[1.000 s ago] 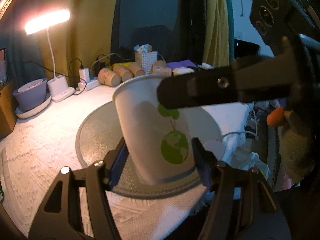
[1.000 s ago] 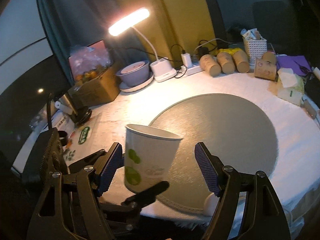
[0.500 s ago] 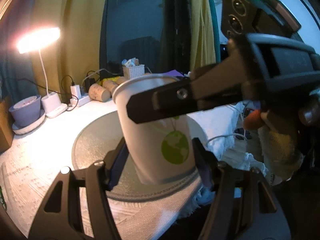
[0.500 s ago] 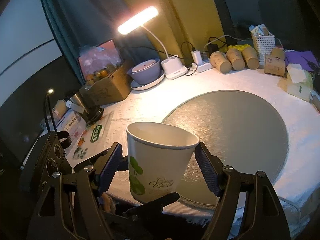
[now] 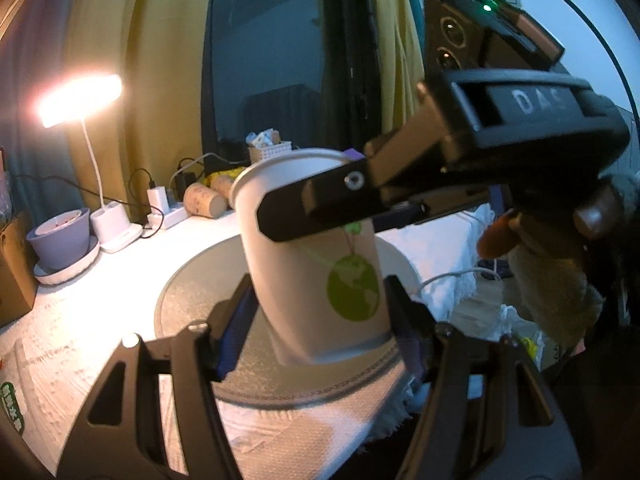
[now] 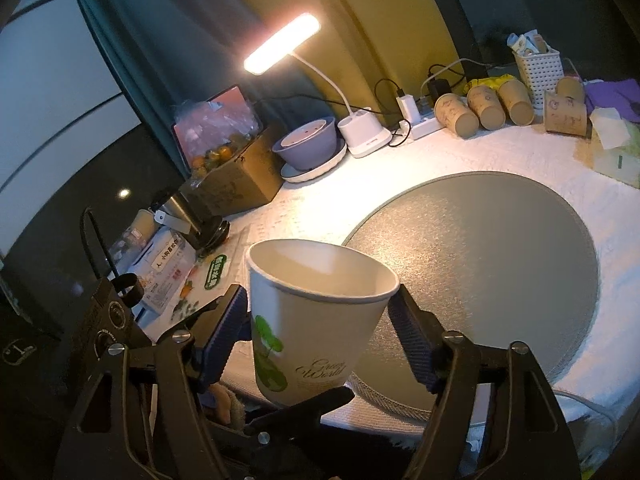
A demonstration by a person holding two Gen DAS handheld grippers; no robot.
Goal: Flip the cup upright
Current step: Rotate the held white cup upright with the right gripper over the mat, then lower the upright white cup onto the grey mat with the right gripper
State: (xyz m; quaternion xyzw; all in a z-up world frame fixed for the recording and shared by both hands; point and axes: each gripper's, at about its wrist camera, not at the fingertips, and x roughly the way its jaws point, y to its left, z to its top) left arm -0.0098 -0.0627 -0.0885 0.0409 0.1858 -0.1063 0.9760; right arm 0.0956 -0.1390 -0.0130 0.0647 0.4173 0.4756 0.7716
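A white paper cup with a green globe print stands mouth up, slightly tilted, in the air over the near edge of the round grey mat. My left gripper is shut on its lower part. In the right wrist view the cup sits between my right gripper's pads, which close on its upper part just under the rim. The right gripper's finger crosses in front of the cup in the left wrist view.
A lit desk lamp, a purple bowl on a plate, a power strip, several brown cups lying on their sides, a white basket and a cardboard box line the back of the white tablecloth.
The right gripper came in from the side and its pads have closed in around the cup's upper part. The cup has risen slightly while the left gripper keeps hold.
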